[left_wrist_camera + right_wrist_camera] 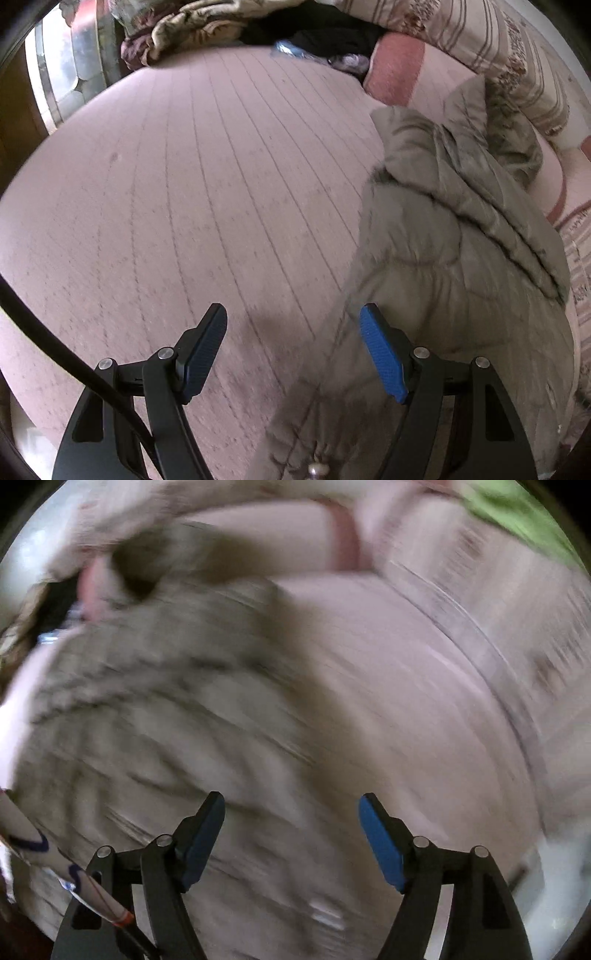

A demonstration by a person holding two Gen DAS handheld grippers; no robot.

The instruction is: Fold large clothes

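A large grey-olive padded jacket [454,258] lies crumpled on a pink lined bedspread [192,192], filling the right side of the left wrist view. My left gripper [293,345] is open and empty, just above the jacket's left edge; its right finger [382,354] is over the fabric. In the right wrist view the same jacket [155,716] spreads across the left and centre, heavily blurred. My right gripper [291,834] is open and empty above the jacket's right part.
A heap of patterned blankets [192,26] and dark clothes [325,33] lies at the bed's far end. A pink pillow [397,66] and a striped floral quilt [517,62] lie behind the jacket. A bed edge and window [59,74] are at left.
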